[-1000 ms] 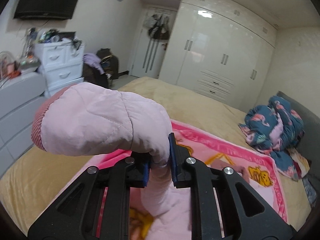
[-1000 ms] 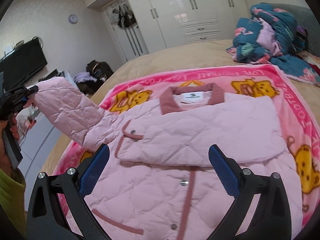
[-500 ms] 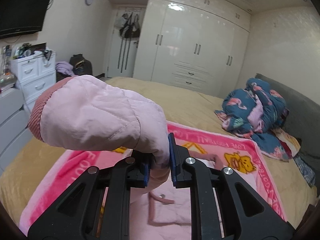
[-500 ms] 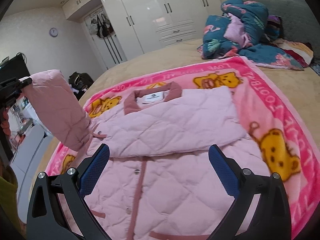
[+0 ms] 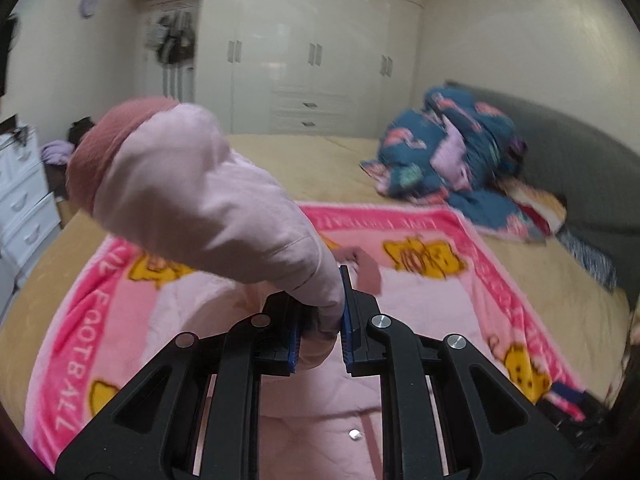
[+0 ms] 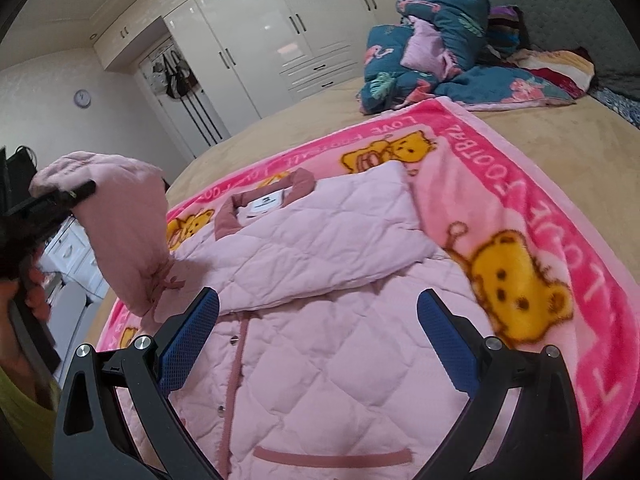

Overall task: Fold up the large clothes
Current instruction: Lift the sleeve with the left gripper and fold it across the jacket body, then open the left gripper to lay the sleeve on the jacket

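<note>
On my left wrist view, the left tool (image 5: 320, 320) is pinching the pink quilted sleeve (image 5: 200, 200), whose darker ribbed cuff (image 5: 108, 148) sticks up above the pink bear blanket (image 5: 500, 280) on the bed (image 5: 320, 168). On my right wrist view, the right tool (image 6: 320, 340) hangs spread wide with nothing between its pads, just over the pink jacket (image 6: 320, 280), which lies front-up on that blanket with its other sleeve folded across the chest.
</note>
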The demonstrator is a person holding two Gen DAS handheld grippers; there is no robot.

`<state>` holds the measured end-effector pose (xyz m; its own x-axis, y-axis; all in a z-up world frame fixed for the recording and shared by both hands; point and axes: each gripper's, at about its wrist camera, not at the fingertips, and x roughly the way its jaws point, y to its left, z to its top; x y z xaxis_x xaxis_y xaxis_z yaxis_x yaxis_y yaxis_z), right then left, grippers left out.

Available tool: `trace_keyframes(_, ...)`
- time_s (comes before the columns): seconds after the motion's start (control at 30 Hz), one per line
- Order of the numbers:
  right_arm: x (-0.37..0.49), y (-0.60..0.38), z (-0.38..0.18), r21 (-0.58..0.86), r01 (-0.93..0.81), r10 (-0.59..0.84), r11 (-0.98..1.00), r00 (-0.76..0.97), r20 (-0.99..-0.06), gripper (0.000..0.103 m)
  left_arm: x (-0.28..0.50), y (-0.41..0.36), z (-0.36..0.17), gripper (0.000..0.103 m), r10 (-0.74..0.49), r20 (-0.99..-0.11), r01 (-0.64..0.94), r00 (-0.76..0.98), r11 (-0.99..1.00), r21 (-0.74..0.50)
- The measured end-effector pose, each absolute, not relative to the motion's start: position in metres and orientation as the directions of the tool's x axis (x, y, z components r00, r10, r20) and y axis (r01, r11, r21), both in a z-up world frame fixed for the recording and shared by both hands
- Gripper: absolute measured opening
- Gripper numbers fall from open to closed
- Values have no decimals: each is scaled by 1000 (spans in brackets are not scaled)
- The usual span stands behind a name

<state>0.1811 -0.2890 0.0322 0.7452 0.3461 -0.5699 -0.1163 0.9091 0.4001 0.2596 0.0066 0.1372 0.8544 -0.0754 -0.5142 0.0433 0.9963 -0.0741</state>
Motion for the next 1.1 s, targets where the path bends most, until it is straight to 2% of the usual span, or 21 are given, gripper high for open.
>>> trace_keyframes(0.33,171,-331,25,423,-37,300,905,759,-577,99,281,-53,53,9,-117,-663,143,739,990,-14)
trace_keyframes(0.53,168,-346,16,435,3,284,900,755,-592,99,281,-67,28,9,-110,-699,159,706,987,6)
trace_keyframes(0.8,172,-350,6,454,35,281,890,741,-609,99,278,-88,3,13,-58,-728,191,683,976,102)
trace_keyframes(0.93,173,-347,5,453,37,283,891,734,-617,99,277,-96,-13,25,-43,-762,225,647,965,137)
trace_keyframes(1.0,174,-345,5,451,35,284,892,733,-618,99,276,-98,-17,35,-42,-769,243,638,959,149)
trace_keyframes(1.03,175,-344,5,448,35,282,894,732,-620,99,274,-99,-20,49,-54,-776,258,628,955,143)
trace_keyframes(1.07,176,-342,5,445,35,280,895,731,-622,99,273,-99,-21,58,-65,-783,267,618,955,131)
trace_keyframes(1.1,176,-341,5,444,35,281,895,730,-623,99,271,-99,-23,59,-72,-788,272,612,954,125)
